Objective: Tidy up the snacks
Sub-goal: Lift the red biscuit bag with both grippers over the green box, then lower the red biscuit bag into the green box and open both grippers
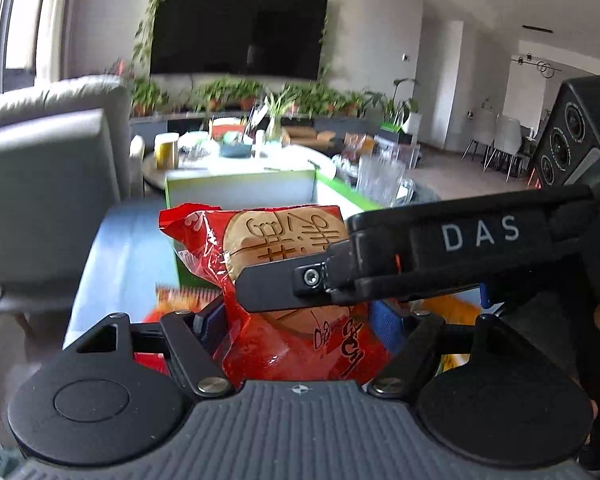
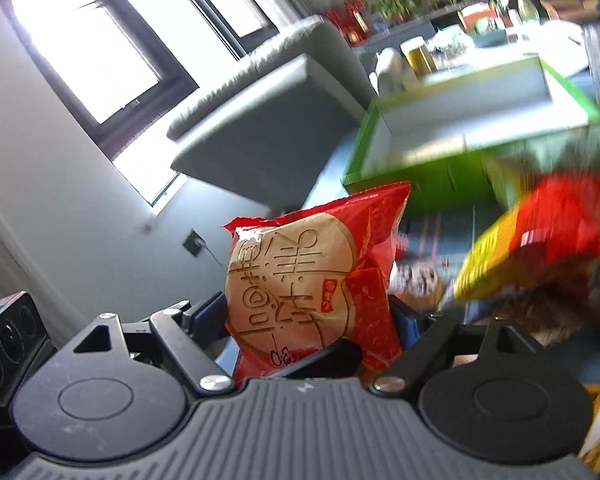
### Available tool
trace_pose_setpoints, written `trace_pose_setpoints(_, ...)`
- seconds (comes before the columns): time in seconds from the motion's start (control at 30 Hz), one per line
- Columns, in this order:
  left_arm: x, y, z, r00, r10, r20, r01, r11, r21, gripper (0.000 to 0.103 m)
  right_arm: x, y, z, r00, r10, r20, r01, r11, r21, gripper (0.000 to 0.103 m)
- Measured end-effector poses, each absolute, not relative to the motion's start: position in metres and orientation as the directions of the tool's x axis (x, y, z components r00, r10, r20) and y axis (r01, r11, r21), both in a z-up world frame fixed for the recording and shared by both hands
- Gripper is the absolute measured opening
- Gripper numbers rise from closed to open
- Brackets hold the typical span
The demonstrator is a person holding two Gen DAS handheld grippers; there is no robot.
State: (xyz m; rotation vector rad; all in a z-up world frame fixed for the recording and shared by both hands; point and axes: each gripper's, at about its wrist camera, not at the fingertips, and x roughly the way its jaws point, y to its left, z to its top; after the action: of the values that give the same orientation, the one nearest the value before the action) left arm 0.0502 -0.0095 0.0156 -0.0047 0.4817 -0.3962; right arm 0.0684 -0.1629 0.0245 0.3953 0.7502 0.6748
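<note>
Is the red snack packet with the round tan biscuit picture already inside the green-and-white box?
No, the red snack packet is clamped in the right gripper, short of the green-and-white box.

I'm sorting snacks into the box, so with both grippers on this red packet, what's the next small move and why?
Probably carry the red packet forward over the green box. Both the left gripper and right gripper clamp it, and the box lies open just ahead.

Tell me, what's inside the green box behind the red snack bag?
The green box shows only plain white inner walls; nothing sticks up. Its floor is hidden by the front wall and, in the left view, by the red snack bag, so I can't tell if it's empty.
</note>
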Motion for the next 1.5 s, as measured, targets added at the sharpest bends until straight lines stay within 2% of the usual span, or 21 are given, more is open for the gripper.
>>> trace_pose_setpoints(0.33,0.072,-0.044,0.049,0.838,-0.402,-0.368,0.424,0.905,-0.023,0.071,0.085,-0.188,0.059,0.641,0.660,-0.391,-0.415,0.727,0.547,0.083)
trace_pose_setpoints(0.63,0.113,-0.071,0.062,0.822,-0.444,-0.357,0.453,0.889,-0.062,0.070,0.123,-0.218,0.074,0.686,0.628,-0.366,-0.386,0.742,0.548,0.083)
trace_pose_setpoints(1.07,0.188,-0.103,0.054,0.787,-0.441,-0.431,0.448,0.889,-0.091,0.069,0.194,-0.247,0.065,0.673,0.615,-0.410,-0.355,0.756,0.551,0.083)
trace_pose_setpoints(1.27,0.220,-0.109,0.037,0.764,-0.442,-0.470,0.429,0.892,-0.141,0.069,0.223,-0.253,0.053,0.659,0.611,-0.438,-0.344,0.763,0.548,0.083)
trace_pose_setpoints(1.5,0.252,-0.119,0.011,0.733,-0.420,-0.536,0.415,0.899,-0.137,0.068,0.246,-0.258,0.030,0.645,0.595,-0.479,-0.318,0.780,0.539,0.083)
